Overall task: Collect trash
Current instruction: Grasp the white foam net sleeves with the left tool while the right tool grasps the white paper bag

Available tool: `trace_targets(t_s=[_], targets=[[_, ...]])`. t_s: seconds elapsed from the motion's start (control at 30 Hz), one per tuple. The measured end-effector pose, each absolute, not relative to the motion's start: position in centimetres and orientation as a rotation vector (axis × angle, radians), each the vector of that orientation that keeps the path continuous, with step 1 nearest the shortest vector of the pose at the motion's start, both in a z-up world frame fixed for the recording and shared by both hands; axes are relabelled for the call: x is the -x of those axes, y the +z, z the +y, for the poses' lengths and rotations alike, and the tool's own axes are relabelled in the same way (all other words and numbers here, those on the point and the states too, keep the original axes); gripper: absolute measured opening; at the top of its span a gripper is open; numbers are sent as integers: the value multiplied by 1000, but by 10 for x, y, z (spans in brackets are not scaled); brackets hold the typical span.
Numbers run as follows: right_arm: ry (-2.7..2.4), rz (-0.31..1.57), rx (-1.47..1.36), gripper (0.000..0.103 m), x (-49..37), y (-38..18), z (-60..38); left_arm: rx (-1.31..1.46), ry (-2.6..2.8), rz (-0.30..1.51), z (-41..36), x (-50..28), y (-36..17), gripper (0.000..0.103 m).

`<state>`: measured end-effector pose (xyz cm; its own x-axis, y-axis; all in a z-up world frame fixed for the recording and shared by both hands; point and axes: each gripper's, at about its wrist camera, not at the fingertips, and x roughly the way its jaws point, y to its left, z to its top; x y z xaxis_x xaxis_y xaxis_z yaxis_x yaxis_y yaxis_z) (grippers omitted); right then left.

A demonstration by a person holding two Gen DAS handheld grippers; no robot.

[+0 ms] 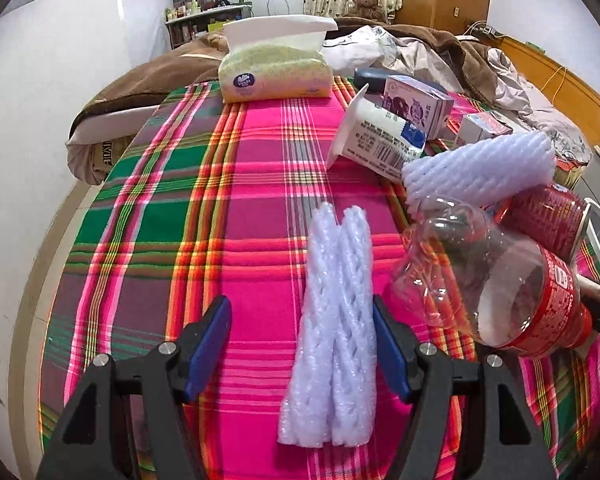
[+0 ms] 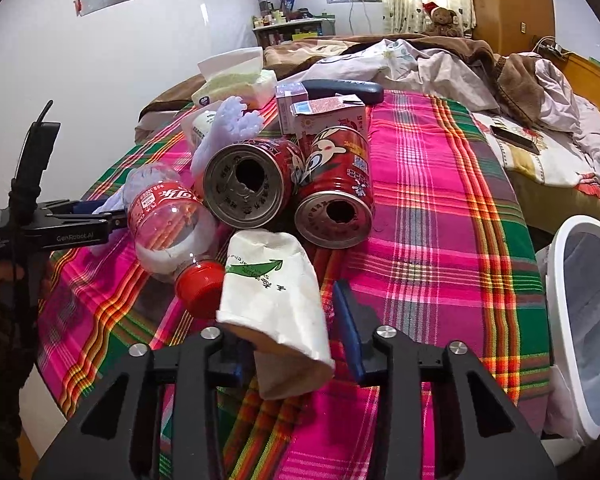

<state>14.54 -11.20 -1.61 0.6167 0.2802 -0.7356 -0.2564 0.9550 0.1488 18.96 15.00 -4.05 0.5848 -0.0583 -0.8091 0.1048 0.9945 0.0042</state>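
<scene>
Left hand-held gripper spread around white foam net sleeve, right hand-held gripper spread around crumpled white paper cup, clear plastic bottle and two red cans crowding centre frame, white bin cut off lower right.

A flattened white foam net lies lengthwise on the plaid cloth. A crumpled paper cup lies on its side. A clear bottle and two red cans lie tipped together.

Each camera sat low behind its own fingers, looking along the plaid counter toward the bed at twelve o'clock. The left view was close over the counter; the right looked from its right side. Both shared the plastic bottle, cans and tissue pack.
</scene>
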Motion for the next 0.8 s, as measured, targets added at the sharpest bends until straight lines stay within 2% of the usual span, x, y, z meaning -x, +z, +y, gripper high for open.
trace_targets(t_s=[0.27,0.4,0.8], targets=[[318,859,-46,27,-146,-17,-115,-7,-103,943,150,-188,-38,48],[324,859,-44,25,-145,-17,-114,21,-98,942,150,-187,-37,32],[323,844,-65,23,-140,-14,-121,53,-95,914,143,-167,-28,29]])
